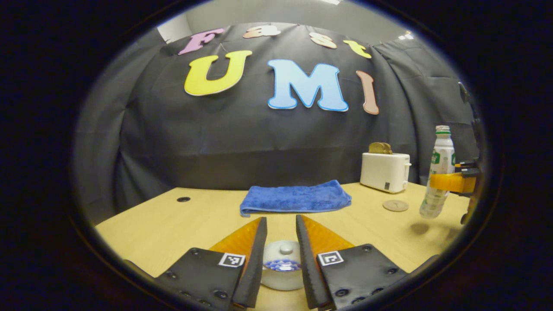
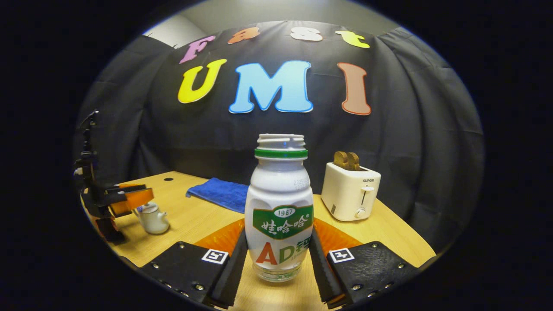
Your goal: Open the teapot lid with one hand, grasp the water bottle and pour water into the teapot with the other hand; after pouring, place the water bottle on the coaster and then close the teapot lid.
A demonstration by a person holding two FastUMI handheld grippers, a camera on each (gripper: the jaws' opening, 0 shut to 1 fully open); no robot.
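A: Start at the left. Where is the teapot [image 1: 283, 270] against the left gripper [image 1: 281, 242]?

B: In the left gripper view the white teapot stands on the wooden table [image 1: 173, 229], low between the two fingers. Its lid [image 1: 285, 252], with the round knob, is on. The fingers stand apart on either side of it, and neither is seen to press on the pot or the knob, so that claw is parted, holding nothing.

A: And in the right gripper view?

B: There the left gripper [image 2: 129, 196] is far off at the left edge, just above the small teapot [image 2: 152, 218]. I cannot tell if they touch.

A: The water bottle?

B: In the right gripper view the water bottle [image 2: 280, 207] stands upright between the right gripper's [image 2: 278, 255] own fingers, both closed against its lower body. It has no cap; the threaded neck is open above a green ring. In the left gripper view the bottle [image 1: 438, 172] hangs clear of the table at the far right, held by the right gripper [image 1: 451, 182].

A: Any writing?

B: The bottle carries a green label with print; the toaster [image 2: 350, 190] has a small word on its front.

A: What else is around?

B: A folded blue towel [image 1: 296, 196] lies at the back middle. Right of it sits the white toaster with toast in its slots. A round coaster [image 1: 395, 205] lies bare between toaster and bottle. Nothing lies between teapot and bottle.
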